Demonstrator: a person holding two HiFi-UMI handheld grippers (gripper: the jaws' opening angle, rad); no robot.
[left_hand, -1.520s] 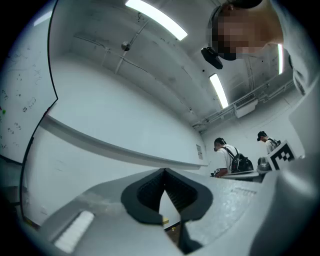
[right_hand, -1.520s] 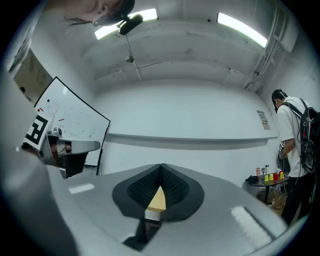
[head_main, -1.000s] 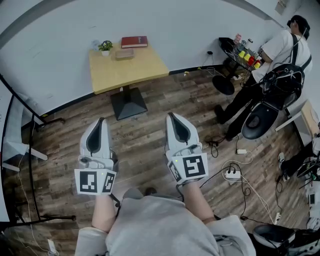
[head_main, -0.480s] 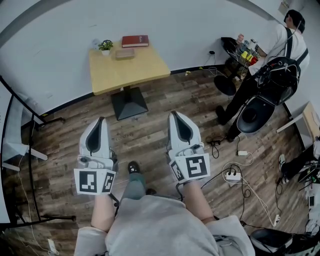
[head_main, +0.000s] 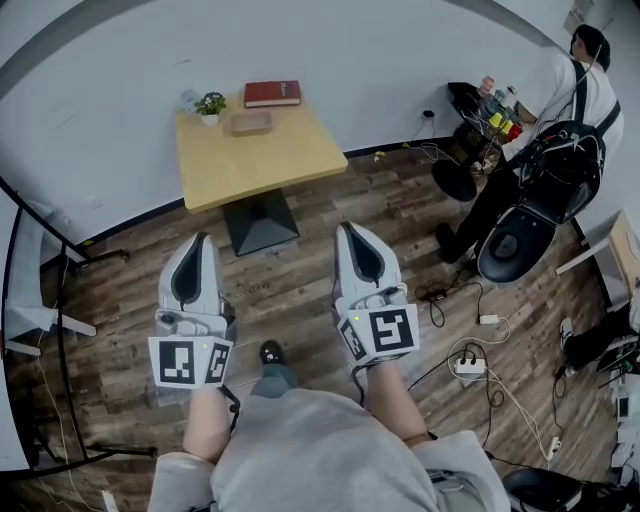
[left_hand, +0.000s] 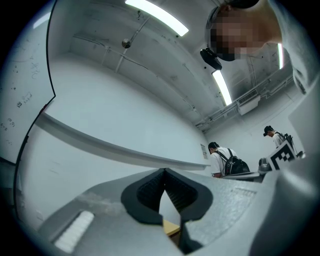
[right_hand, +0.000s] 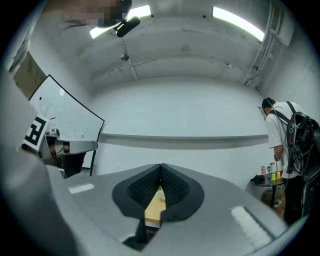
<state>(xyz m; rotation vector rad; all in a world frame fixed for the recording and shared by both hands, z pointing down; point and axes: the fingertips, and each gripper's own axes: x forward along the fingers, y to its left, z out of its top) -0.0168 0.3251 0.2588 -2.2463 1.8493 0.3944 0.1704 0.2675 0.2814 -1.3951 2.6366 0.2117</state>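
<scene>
The left gripper (head_main: 202, 240) and the right gripper (head_main: 346, 230) were both closed and empty, above the wooden floor (head_main: 300, 290), near a worktop (head_main: 262, 160) carrying a red book (head_main: 272, 93).

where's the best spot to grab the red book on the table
Probably the near long edge of the red book, jaws closing across its thickness, coming in low from the person's side. It lies flat at the far edge of the table, close to the wall, so the far side looks cramped.

A matt pale wooden table (head_main: 285, 160) stands on a dark, grained wood-plank floor (head_main: 290, 285).
</scene>
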